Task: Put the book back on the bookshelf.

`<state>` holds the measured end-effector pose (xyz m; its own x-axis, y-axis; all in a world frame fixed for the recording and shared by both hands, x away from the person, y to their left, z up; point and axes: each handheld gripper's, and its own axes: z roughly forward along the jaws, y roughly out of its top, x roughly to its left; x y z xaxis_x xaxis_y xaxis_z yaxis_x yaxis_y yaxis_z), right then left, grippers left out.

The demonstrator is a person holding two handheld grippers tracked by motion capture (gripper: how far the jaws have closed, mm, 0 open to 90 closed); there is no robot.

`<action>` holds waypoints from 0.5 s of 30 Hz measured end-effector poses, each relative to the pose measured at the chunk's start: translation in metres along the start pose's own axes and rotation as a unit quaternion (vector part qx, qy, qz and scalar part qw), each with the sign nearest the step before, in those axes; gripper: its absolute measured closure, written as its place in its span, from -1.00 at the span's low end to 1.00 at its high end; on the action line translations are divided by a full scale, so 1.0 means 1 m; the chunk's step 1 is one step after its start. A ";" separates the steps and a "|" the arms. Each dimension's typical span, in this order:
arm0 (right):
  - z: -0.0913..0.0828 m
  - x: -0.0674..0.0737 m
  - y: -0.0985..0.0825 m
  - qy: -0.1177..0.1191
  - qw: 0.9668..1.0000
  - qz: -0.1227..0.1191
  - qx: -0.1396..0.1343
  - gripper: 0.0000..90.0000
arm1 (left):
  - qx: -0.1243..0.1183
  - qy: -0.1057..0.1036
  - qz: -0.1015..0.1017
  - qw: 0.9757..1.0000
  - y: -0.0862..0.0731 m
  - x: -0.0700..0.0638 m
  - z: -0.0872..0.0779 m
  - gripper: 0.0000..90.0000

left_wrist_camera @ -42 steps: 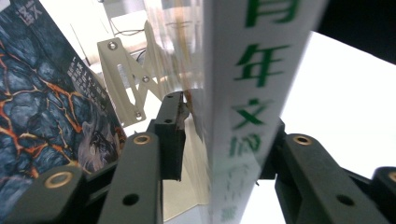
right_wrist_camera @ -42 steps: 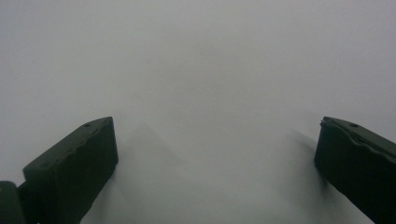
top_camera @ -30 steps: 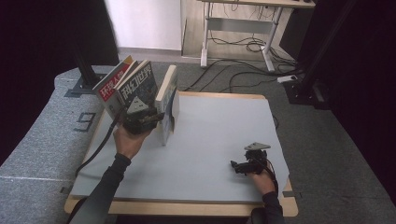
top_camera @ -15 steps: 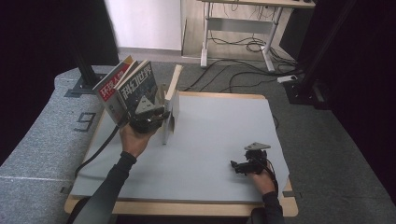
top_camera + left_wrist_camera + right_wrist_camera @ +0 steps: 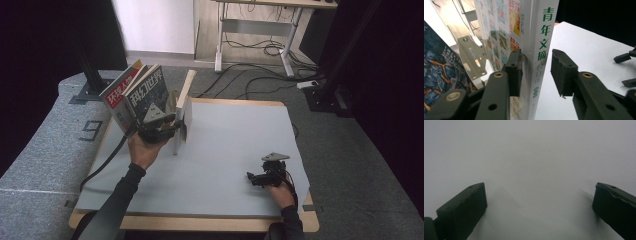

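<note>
A white book [image 5: 541, 30] with green characters on its spine stands upright on the grey mat [image 5: 230, 135], at the mat's left [image 5: 184, 107]. My left gripper [image 5: 536, 62] straddles its spine, and the jaws have just been opening. One pad [image 5: 515, 72] lies against the cover. The other pad [image 5: 561, 72] stands a little off the spine, so nothing is gripped. In the high view this gripper [image 5: 175, 129] sits at the book's left side. My right gripper [image 5: 260, 177] rests on the mat at the front right, its jaws [image 5: 539, 207] wide open over bare mat.
Two books, one red and white [image 5: 120, 90] and one dark [image 5: 145, 92], lean at the mat's left edge behind the left hand. A metal bookend [image 5: 471, 56] stands between them and the white book. The wooden table edge [image 5: 200, 222] runs along the front.
The left gripper has edged slightly right, toward the white book. The right gripper has stayed where it was.
</note>
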<state>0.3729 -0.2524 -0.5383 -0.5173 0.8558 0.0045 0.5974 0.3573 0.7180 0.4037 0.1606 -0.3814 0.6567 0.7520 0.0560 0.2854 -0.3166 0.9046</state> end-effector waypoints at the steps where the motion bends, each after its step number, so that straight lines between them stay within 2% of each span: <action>1: 0.000 0.000 0.000 0.000 1.000 0.000 0.000 -1.00 | 0.001 -0.001 0.000 1.000 -0.001 0.000 0.000 0.27; 15: 0.000 0.000 0.000 0.000 1.000 0.000 -0.001 -1.00 | 0.019 -0.003 0.019 1.000 -0.006 -0.004 0.003 -0.03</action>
<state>0.3730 -0.2524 -0.5384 -0.5167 0.8562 0.0040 0.5967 0.3567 0.7189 0.4016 0.1576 -0.3887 0.6715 0.7358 0.0873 0.2860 -0.3660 0.8856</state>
